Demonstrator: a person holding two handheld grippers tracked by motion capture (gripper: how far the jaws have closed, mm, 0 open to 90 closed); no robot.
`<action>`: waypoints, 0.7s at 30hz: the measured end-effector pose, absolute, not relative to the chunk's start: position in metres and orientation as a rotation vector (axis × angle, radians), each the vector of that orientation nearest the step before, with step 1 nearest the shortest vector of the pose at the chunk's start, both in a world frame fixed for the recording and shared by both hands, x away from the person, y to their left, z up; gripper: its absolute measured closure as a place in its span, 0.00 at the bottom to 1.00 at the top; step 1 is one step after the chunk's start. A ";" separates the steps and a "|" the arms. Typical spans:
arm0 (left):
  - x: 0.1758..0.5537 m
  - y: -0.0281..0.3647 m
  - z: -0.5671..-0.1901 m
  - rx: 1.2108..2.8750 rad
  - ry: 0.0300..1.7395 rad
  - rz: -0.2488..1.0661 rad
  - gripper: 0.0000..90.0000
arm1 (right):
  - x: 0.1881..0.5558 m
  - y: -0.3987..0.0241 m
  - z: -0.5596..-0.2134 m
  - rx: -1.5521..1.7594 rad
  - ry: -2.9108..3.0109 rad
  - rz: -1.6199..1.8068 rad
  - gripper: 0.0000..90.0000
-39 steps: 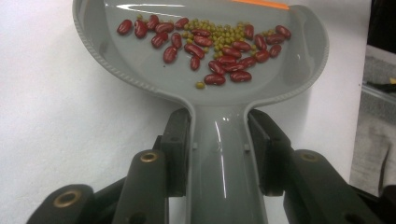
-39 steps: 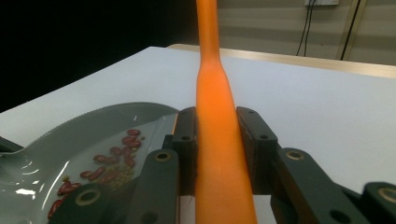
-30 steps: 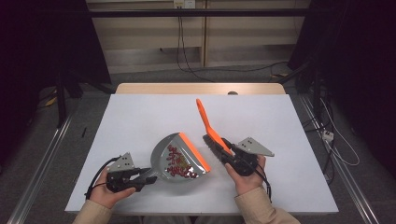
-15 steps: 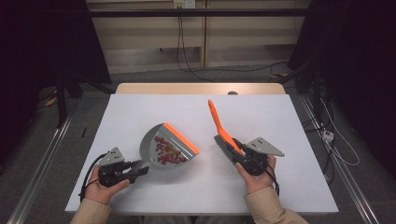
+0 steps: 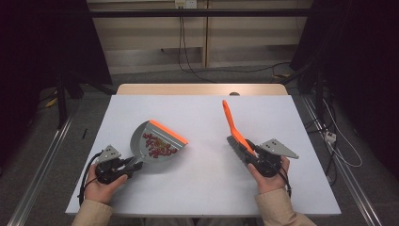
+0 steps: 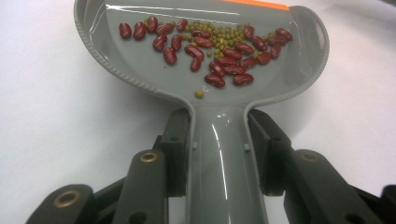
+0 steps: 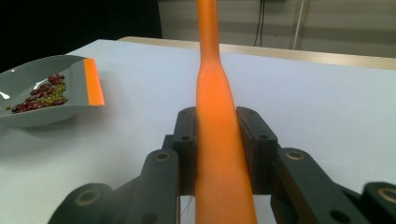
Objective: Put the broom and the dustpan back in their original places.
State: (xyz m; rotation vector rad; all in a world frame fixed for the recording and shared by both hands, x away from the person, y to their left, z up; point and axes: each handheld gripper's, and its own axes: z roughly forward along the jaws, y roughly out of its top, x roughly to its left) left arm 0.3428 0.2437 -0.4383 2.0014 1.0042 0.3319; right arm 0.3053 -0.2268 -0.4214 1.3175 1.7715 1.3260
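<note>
Left hand (image 5: 104, 181) at near-left bench edge, sleeve entering from bottom, wrist angled up-right. Left gripper (image 5: 123, 165) level, low over bench; fingers (image 6: 176, 154) clamped on grey handle from both sides, pads flush against it. Right hand (image 5: 267, 175) at near-right, forearm in tan sleeve, wrist angled up-left. Right gripper (image 5: 248, 155) low over bench, grey plate on top; fingers (image 7: 187, 149) pressed tight on orange handle either side. Hands well apart.
</note>
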 end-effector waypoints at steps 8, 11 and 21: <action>0.348 0.249 -0.442 1.997 1.083 0.368 0.70 | 0.304 -0.242 -0.423 1.338 1.745 1.292 0.79; 0.349 0.251 -0.444 1.987 1.109 0.371 0.70 | 0.303 -0.247 -0.424 1.348 1.736 1.276 0.79; 0.351 0.257 -0.448 1.973 1.182 0.392 0.70 | 0.301 -0.268 -0.428 1.380 1.691 1.222 0.79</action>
